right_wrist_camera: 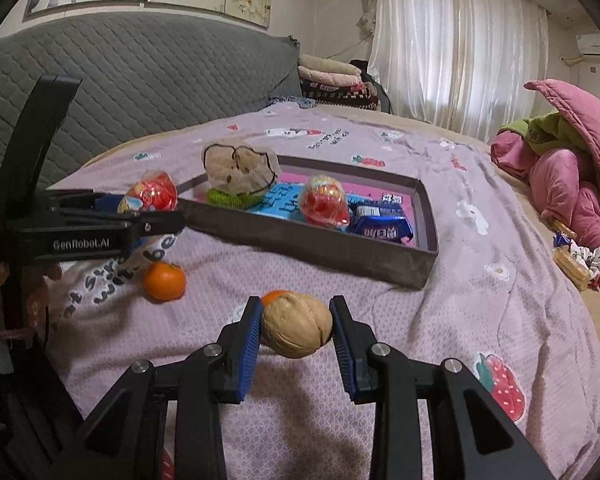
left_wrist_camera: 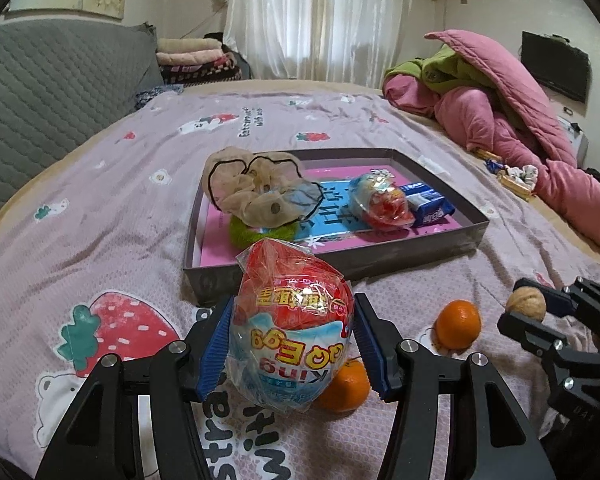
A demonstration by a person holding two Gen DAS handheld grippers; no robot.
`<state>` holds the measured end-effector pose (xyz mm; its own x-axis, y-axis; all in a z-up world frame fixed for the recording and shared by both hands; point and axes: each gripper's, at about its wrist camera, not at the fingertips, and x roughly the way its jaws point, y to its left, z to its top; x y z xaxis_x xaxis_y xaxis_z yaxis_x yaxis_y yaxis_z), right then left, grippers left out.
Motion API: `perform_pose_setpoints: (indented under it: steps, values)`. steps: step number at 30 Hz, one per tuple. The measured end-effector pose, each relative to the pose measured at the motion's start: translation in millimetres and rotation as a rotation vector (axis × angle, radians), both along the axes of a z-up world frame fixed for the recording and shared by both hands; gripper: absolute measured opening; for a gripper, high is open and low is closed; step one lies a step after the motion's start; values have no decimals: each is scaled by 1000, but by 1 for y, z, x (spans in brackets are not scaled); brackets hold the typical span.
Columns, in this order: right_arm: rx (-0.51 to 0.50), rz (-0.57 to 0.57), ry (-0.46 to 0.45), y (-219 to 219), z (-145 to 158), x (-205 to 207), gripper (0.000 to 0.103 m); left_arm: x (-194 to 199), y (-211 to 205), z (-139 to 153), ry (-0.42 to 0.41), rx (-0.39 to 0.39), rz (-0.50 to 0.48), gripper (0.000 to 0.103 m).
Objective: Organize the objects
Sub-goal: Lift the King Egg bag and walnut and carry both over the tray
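Above the bed (left_wrist_camera: 120,208), at six o'clock of the grey cardboard tray (left_wrist_camera: 440,240), the left gripper (left_wrist_camera: 292,344) clamped a crinkly-wrapped red toy egg (left_wrist_camera: 292,332) and the right gripper (right_wrist_camera: 296,328) pinched a smooth tan walnut (right_wrist_camera: 296,326), either of which could slip from the fingers.

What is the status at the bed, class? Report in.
Left tongs shut on red-and-blue wrapped toy egg. Right tongs shut on tan walnut. Grey shallow box ahead, path clear.
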<state>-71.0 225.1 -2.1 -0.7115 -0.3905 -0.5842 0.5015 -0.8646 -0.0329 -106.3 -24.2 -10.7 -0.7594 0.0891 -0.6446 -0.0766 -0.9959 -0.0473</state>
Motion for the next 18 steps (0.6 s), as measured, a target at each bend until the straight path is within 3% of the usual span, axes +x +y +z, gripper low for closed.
perform_pose_setpoints:
  steps: [18]
  values:
    - [-14, -6, 108, -9, 59, -2, 34, 17, 11, 28, 56, 15, -53, 59]
